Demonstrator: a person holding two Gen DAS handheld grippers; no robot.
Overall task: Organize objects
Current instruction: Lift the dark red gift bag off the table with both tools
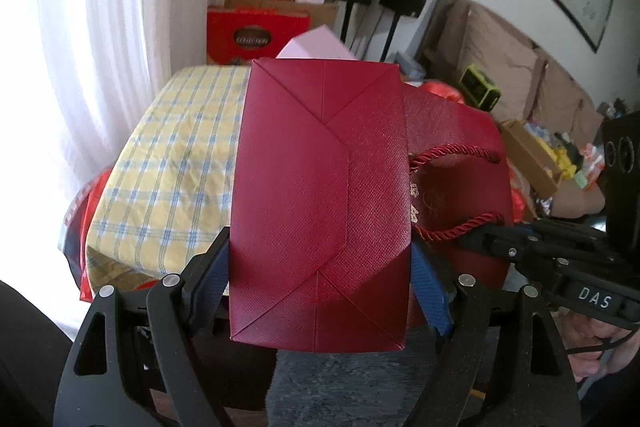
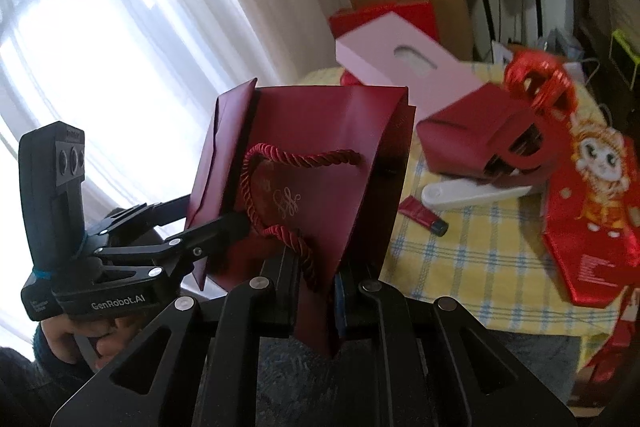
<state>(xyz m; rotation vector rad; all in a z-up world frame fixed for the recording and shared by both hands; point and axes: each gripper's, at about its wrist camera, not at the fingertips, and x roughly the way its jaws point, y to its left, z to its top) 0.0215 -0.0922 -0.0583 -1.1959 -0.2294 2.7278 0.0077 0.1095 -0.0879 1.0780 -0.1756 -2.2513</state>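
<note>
1. The dark red paper bag is in the air at frame centre, above the checked table.
2. Left gripper jaws stand wide, clamping the bag's base; right gripper jaws are nearly together, pinching its side.
3. Still on the table, right part of the right view: pink box, red tube, other bags. Most sorting seems left.

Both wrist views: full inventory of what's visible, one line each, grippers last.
gift bag: 1, dark red, rope handles, held off the table between both grippers
table: 1, yellow-blue check cloth, under and behind the bag
pink box: 1, pale pink, far side of table
red box: 1, dark red, tipped, right of bag
tube: 1, red, dark cap, lying on cloth
white item: 1, long, lying by the tube; type unclear
cartoon bag: 1, shiny red, flat at table's right edge
red cartons: stacked behind table
sofa cushions: brown, right wall
left gripper: jaws wide, clamped across bag's base
right gripper: shut on bag's edge
</note>
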